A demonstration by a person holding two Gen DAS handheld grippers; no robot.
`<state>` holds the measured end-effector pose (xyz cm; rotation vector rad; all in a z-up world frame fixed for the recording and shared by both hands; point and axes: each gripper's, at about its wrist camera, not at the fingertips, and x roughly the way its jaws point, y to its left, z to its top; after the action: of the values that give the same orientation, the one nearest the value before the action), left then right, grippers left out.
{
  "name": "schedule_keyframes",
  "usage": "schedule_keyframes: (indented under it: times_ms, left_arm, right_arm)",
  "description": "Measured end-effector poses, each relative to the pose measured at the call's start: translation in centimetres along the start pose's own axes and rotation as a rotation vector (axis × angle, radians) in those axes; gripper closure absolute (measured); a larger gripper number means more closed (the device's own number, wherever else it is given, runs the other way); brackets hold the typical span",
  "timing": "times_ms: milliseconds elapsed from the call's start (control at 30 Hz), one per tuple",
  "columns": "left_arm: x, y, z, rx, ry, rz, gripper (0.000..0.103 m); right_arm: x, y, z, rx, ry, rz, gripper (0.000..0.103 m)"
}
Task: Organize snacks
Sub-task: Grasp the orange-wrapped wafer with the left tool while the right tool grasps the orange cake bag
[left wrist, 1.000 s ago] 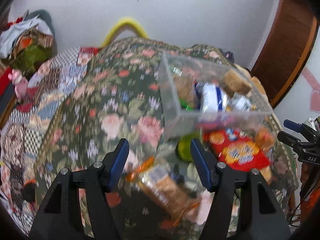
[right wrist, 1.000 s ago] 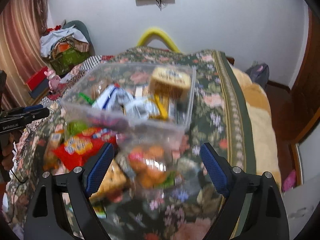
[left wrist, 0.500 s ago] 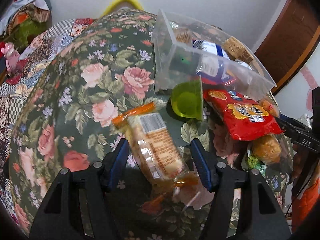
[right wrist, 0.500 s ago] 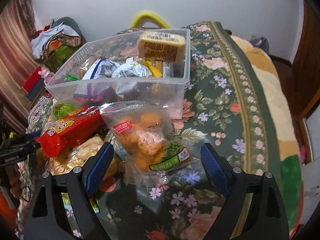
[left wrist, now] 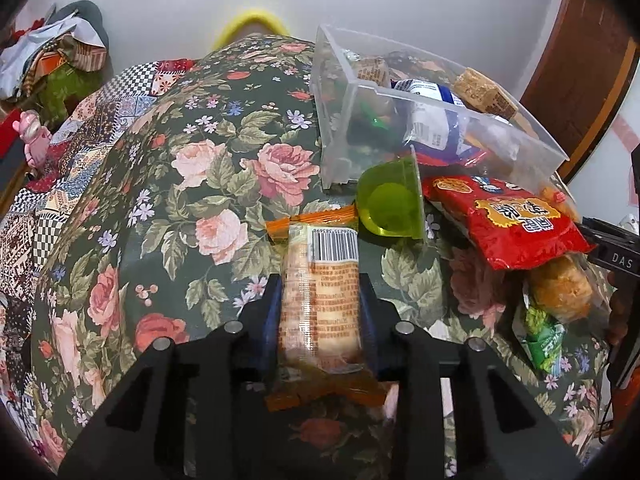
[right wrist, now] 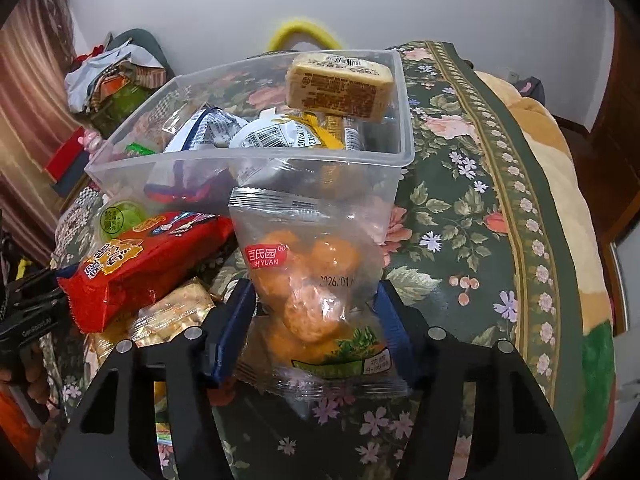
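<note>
on a bed spread with a floral blanket [left wrist: 224,184], we work both tools at once among loose snacks lying before a clear plastic bin [right wrist: 256,160] already part filled. our left tool [left wrist: 320,312] has closed narrow on a biscuit pack [left wrist: 320,296] with a barcode, pads pressed to its sides. our right tool [right wrist: 316,312] is closing around a clear bag of orange puffs [right wrist: 308,280], the bag between its jaws and the pads at its edges. to do this step well, we judge each grip should be firm but not crushing, then both packs raised clear of the red packet [right wrist: 140,264] and green jelly cup [left wrist: 390,204] before crossing the bin's near wall.
</note>
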<state>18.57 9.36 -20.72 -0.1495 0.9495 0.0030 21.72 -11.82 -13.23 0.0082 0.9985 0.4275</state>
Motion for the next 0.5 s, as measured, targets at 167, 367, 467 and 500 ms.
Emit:
schedule_keyframes:
  times_ms: [167, 367, 467, 500]
  left_arm:
    - [-1.6, 0.2, -0.1, 0.003, -0.030, 0.004, 0.068]
    - [-4.5, 0.0, 0.7, -0.004, -0.097, -0.006, 0.068]
    - [-5.8, -0.3, 1.6, -0.005, -0.137, -0.012, 0.068]
    - [-6.2, -0.4, 1.8, -0.005, -0.150, -0.015, 0.068]
  right_arm:
    - [-0.7, -0.1, -0.4, 0.002, -0.013, -0.001, 0.049]
    - [-2.5, -0.4, -0.5, 0.006, -0.054, -0.002, 0.050]
    - [-3.5, -0.4, -0.2, 0.008, -0.081, -0.001, 0.050]
    - [-3.8, -0.4, -0.1, 0.009, -0.089, -0.004, 0.050]
